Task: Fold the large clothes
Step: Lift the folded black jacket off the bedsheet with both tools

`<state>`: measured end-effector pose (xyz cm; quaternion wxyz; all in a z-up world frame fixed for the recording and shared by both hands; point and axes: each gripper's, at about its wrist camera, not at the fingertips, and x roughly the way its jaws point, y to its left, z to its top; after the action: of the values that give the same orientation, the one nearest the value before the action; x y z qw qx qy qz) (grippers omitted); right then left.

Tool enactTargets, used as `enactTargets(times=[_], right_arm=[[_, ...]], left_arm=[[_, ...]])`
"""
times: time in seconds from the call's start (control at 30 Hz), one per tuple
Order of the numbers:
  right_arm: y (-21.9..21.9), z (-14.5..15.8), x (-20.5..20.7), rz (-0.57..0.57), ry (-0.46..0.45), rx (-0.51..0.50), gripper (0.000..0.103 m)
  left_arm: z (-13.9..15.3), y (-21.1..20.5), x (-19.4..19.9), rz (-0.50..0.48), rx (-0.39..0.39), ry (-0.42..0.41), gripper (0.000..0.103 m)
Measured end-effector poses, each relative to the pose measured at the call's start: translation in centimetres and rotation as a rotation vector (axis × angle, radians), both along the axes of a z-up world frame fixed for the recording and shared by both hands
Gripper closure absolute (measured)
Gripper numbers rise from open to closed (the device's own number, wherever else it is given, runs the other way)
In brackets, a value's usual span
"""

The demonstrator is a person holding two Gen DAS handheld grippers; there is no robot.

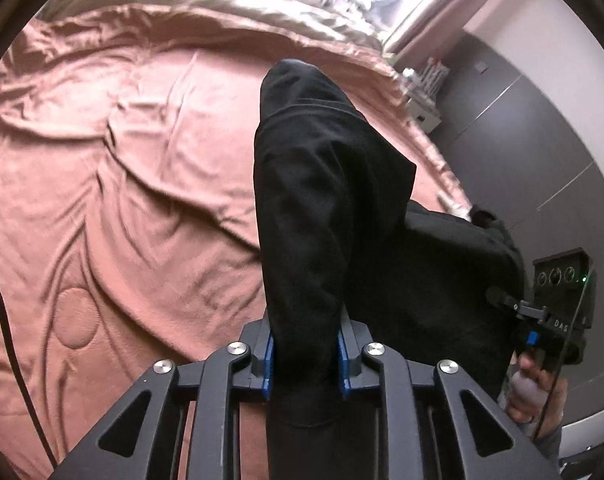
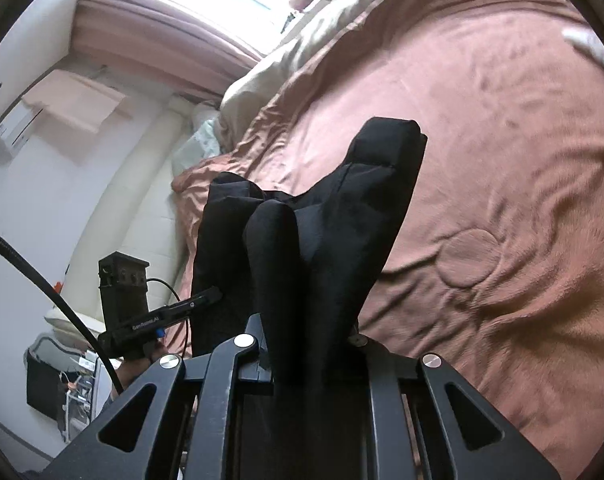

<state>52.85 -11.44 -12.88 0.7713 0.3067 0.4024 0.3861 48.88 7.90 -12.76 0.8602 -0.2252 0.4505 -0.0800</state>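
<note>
Over pink bedspread (image 1: 122, 168), bunched black garment (image 1: 321, 200) hangs.

Large black garment of soft, matte fabric (image 1: 321, 184), bunched into thick vertical folds and held up off the rumpled pink-brown quilted bedspread (image 1: 122, 168). Pinched at two places: one fold clamped between the blue-padded fingers of the left tool (image 1: 306, 354), another gripped in the right tool (image 2: 302, 360). Rising in rounded, doubled-over humps, with one squared-off end sticking up highest in the right wrist view. Draping down between the two grips, toward the bed's edge. Exact type of clothing unclear.
</note>
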Motion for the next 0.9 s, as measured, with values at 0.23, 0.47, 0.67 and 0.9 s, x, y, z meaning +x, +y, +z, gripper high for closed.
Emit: enactTargets(times=[0.23,0.47,0.67,0.9], right_arm=[[-0.3,5.3,-5.2,-0.001,-0.119,-0.001,0.092],[-0.1,9.9,-11.7,0.013,-0.238,0.0,0.092],[0.7,12.7,-17.3,0.031,-0.334,0.008,0.092],[2.4,14.5,-23.3,0.076,-0.409,0.032,0.092]], left_arm=[[5.9,0.3,-4.6,0.03,-0.026,-0.145,0.081],[11.1,0.2,-9.9,0.066,-0.008,-0.254,0.081],[16.0,0.9,-16.1,0.103,0.007,-0.346,0.081],[20.3,2.4,-24.9,0.159,0.036,-0.431,0.081]])
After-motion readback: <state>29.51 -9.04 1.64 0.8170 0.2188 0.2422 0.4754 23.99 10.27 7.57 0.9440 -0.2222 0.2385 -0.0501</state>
